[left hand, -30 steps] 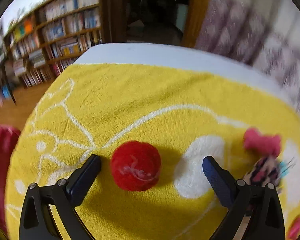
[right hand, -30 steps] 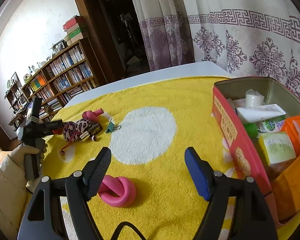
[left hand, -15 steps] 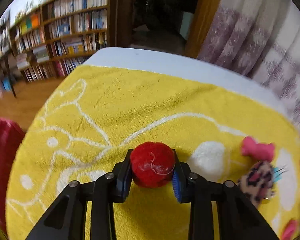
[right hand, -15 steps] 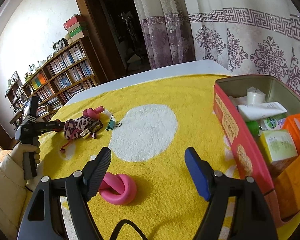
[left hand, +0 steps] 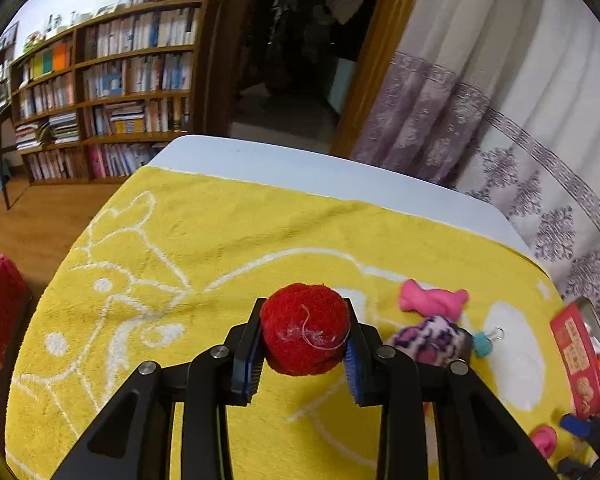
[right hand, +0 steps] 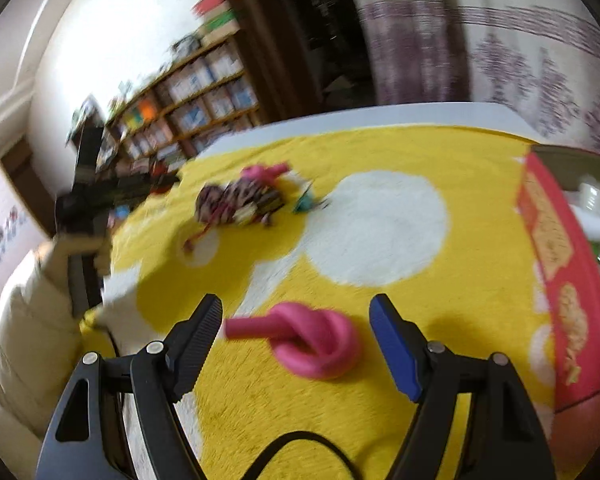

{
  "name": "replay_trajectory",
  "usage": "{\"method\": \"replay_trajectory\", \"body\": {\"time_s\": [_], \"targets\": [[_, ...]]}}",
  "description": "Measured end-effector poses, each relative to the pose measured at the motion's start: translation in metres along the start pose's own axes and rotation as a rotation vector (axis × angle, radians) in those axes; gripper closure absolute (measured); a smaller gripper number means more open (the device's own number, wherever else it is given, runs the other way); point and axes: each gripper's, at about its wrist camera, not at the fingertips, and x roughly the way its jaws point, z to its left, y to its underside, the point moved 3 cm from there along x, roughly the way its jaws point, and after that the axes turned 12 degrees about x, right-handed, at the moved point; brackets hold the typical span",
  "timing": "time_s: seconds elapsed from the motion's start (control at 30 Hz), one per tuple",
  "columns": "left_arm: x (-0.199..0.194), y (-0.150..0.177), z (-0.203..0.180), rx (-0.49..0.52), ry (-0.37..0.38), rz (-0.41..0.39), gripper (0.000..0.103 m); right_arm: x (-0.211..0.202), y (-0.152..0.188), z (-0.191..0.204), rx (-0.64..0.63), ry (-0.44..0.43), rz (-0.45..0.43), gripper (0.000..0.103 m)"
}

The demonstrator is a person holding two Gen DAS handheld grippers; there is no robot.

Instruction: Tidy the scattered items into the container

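My left gripper (left hand: 305,322) is shut on a fuzzy red ball (left hand: 300,344), held just above the yellow towel (left hand: 228,248). In the blurred right wrist view, my right gripper (right hand: 296,307) stands open over a pink knotted band (right hand: 320,344), which lies on the towel between its fingers without touching the pads. The red tin container (right hand: 548,240) stands at the right edge and holds tubes and packets; in the left wrist view the container (left hand: 576,360) is at far right.
A leopard-print scrunchie (left hand: 432,338), a pink twisted band (left hand: 432,300) and a teal binder clip (left hand: 484,344) lie together on the towel right of the ball. Bookshelves (left hand: 112,92), a doorway and curtains stand beyond the white table edge (left hand: 300,164).
My left gripper shut on the red ball and lifted it off the towel. My right gripper swung and rolled, bringing the pink knotted band between its open fingers.
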Motion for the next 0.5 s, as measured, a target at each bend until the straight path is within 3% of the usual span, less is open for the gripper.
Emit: {"method": "replay_trajectory", "body": {"time_s": [0.1,0.33,0.4,0.43,0.5], "targets": [[0.001,-0.001,-0.012,0.016,0.015,-0.003,0.068,0.009,0.006,0.012,-0.079,0.051,0.024,0.022],[0.003,0.003,-0.022,0.037,0.026,0.009,0.068,0.027,0.004,-0.003,-0.023,0.124,0.1,0.021],[0.004,0.003,-0.026,0.045,0.025,0.009,0.068,0.028,0.004,-0.002,-0.034,0.157,0.093,0.034],[0.003,0.003,-0.027,0.048,0.026,0.008,0.068,0.027,0.004,-0.002,-0.035,0.174,0.09,0.051],[0.004,0.004,-0.03,0.055,0.026,0.009,0.068,0.025,0.003,-0.006,-0.015,0.172,0.082,0.067]]}}
